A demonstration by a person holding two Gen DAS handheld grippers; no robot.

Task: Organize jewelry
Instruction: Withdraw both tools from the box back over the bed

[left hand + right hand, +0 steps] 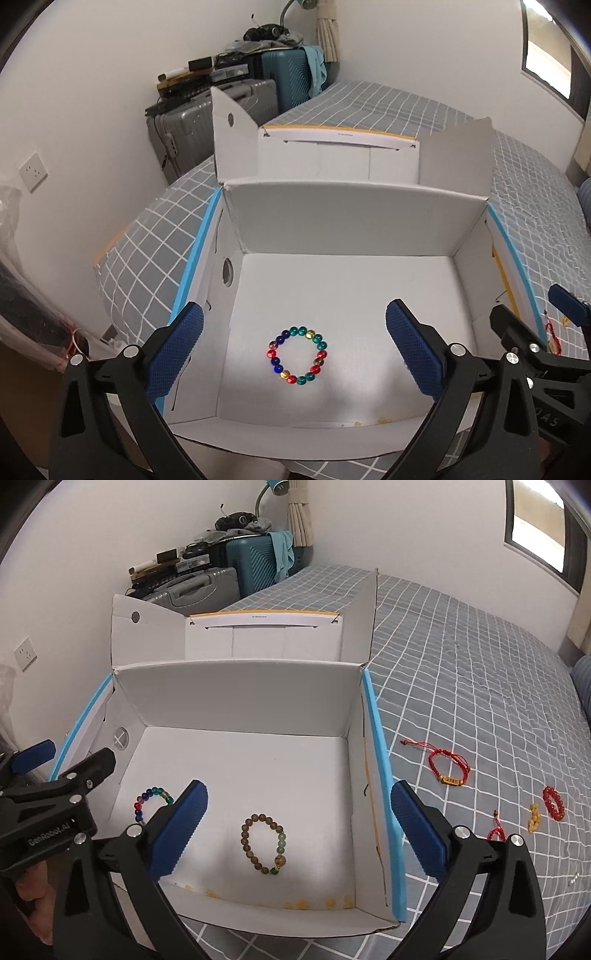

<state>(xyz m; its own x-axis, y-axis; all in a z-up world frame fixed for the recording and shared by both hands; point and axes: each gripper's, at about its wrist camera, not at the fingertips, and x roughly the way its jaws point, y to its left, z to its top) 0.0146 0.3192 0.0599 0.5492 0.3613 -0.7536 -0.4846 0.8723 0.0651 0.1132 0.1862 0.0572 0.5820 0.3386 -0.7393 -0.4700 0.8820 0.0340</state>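
Observation:
A bracelet of multicoloured glass beads [297, 355] lies flat on the floor of an open white cardboard box [332, 229]. My left gripper [295, 350] hovers above it, open, with nothing between its blue pads. In the right wrist view a brown bead bracelet [264, 843] with green beads lies on the same box floor, and my right gripper [299, 827] hangs open over it, holding nothing. The multicoloured bracelet [151, 802] shows there half hidden behind the left pad. Both grippers point down into the box [236, 698].
On the grey checked bedspread [480, 686] right of the box lie a red cord bracelet with a gold charm [448, 766], a red bead bracelet [553, 803], a small gold charm [533, 818] and another red cord piece [496, 830]. Suitcases [207, 118] stand by the wall.

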